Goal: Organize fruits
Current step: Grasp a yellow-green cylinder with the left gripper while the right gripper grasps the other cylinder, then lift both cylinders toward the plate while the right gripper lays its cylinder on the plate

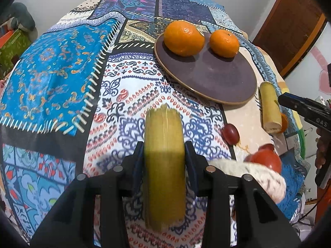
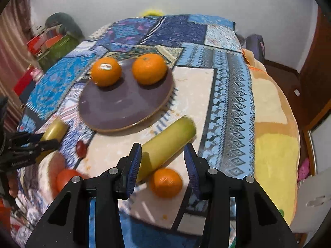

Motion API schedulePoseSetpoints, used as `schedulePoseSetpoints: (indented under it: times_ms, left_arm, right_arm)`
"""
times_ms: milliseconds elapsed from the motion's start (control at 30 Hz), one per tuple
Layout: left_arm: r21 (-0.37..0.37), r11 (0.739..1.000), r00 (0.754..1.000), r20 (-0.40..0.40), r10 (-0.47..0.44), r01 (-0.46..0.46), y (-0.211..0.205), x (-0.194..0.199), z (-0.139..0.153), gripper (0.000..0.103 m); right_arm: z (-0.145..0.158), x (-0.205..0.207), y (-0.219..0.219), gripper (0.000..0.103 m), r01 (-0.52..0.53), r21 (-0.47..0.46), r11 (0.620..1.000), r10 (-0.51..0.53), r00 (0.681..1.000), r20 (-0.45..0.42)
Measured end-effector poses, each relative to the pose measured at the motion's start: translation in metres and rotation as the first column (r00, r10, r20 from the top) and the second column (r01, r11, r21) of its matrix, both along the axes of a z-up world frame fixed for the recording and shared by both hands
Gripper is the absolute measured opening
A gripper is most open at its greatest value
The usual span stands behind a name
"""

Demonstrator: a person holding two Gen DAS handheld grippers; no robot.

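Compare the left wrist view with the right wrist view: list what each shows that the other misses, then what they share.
Only the left wrist view shows the left tool shut on a sugarcane piece, seen close up, and a white patterned cloth beside it.

Only the right wrist view shows the open right tool above a loose orange, whole, and a sticker on one plated orange.

Both show the purple plate with two oranges, a second sugarcane piece on the tablecloth, a red grape and a tomato.
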State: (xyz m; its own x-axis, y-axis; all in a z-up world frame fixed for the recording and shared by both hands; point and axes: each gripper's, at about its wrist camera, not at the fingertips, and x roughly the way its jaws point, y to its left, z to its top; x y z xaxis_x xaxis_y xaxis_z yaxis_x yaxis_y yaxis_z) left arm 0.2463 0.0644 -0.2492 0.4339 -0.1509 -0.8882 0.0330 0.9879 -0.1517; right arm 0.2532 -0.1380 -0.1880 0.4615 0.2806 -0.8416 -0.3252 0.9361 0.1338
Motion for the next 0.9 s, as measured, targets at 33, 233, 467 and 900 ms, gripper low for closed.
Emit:
schedulePoseSetpoints:
  times_ms: [33,233,467,900]
  left_arm:
    - [0.0,1.0,1.0,0.001,-0.001,0.001,0.0,0.003,-0.001,0.037]
    - [0.003,1.0,1.0,0.01,-0.008,0.008,-0.003,0.019,-0.005,0.037]
    - [0.0,1.0,1.0,0.021,0.0,0.0,-0.004,0.03,-0.009,0.037]
    - [0.018,1.0,0.999,0.05,0.002,-0.003,-0.006,0.026,0.001,0.036]
  right_arm:
    - [-0.004,0.005,-0.002,0.039,0.01,0.007,1.0,-0.01,1.0,-0.015]
    - [-0.019,0.026,-0.003,0.045,0.05,0.064,0.997,-0.046,0.997,-0.065]
    - [-0.031,0.026,0.0,0.058,0.064,0.085,0.994,-0.057,0.995,-0.084]
    - [-0.03,0.032,0.008,0.035,0.048,0.155,0.987,-0.031,0.993,-0.11]
